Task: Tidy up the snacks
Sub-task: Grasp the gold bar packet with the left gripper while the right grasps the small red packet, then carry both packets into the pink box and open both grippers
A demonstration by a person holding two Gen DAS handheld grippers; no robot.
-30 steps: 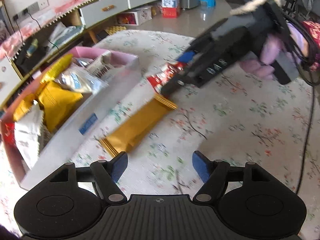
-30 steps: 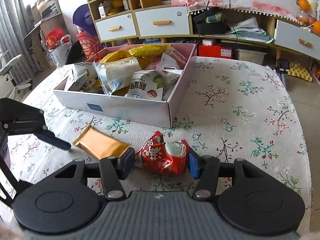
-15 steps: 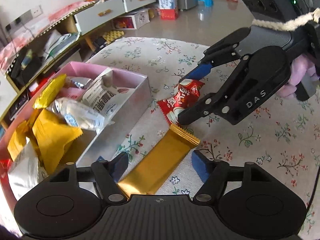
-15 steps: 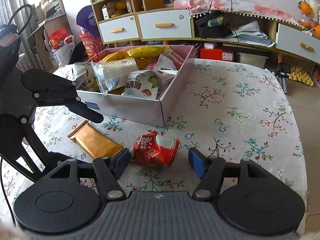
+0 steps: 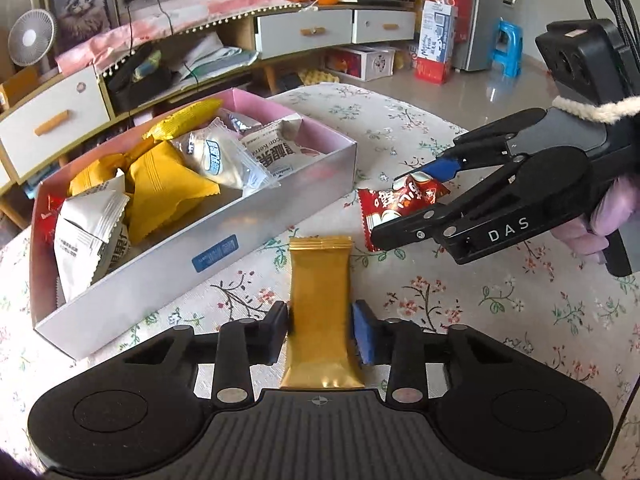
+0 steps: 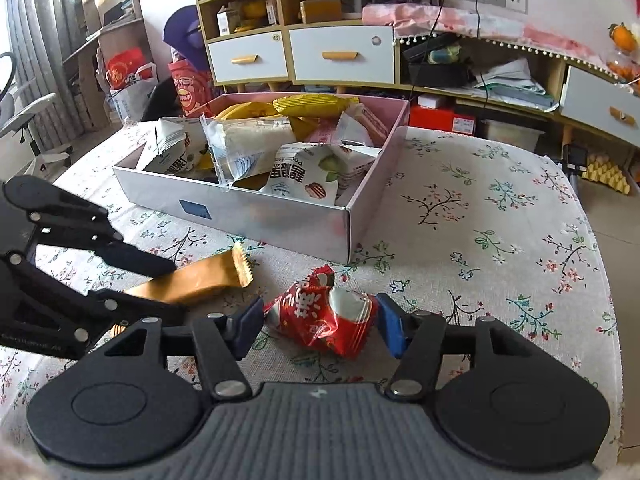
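The left gripper [image 5: 320,332] has its pads pressed against both sides of a gold snack bar [image 5: 319,304] lying lengthwise on the floral desk [image 5: 480,312]. Left of it sits a pink-lined box [image 5: 200,252] piled with yellow and white snack packets. Further right, the right gripper [image 5: 394,206] straddles a red snack packet [image 5: 400,200], its lower finger touching the wrapper.

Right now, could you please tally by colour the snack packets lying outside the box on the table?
Gold: 1, the gold bar between the fingers of the left gripper.
Red: 1, the red packet between the fingers of the right gripper.
Total: 2.
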